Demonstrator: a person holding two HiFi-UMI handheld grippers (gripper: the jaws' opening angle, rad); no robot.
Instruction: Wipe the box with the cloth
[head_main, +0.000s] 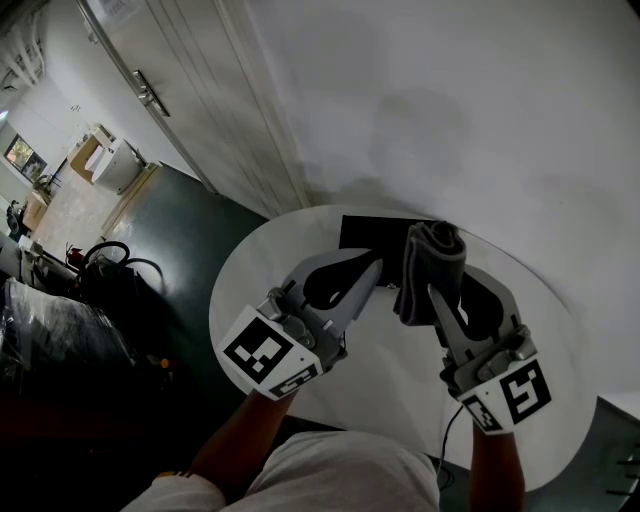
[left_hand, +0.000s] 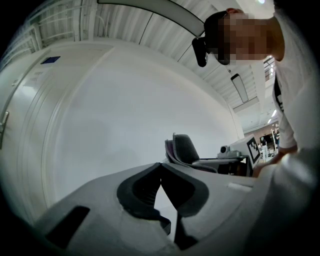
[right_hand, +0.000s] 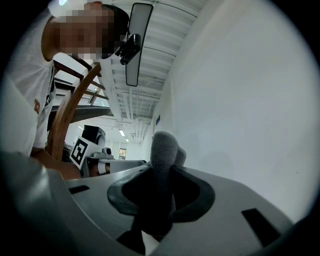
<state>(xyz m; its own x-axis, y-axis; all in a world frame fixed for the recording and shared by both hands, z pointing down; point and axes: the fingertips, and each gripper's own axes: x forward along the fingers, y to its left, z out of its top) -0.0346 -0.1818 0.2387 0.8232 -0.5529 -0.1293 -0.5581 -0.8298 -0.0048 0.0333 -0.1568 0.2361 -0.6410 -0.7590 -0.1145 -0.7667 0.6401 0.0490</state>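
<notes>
A flat black box (head_main: 368, 232) lies at the far side of the round white table (head_main: 260, 270). My right gripper (head_main: 436, 292) is shut on a folded grey cloth (head_main: 432, 262). The cloth's bundle sticks up past the fingertips and hangs over the box's right end, hiding it. In the right gripper view the cloth (right_hand: 163, 150) fills the gap between the jaws. My left gripper (head_main: 376, 268) is shut and holds nothing, its tips just short of the box's near edge. In the left gripper view its jaws (left_hand: 161, 166) meet in a point, with the cloth (left_hand: 186, 149) off to the right.
A pale wall stands right behind the table. White cabinet doors (head_main: 190, 110) run along the left. Dark floor (head_main: 170, 230) and dark clutter (head_main: 90, 300) lie left of the table. The person's arms (head_main: 250, 430) reach in from the bottom.
</notes>
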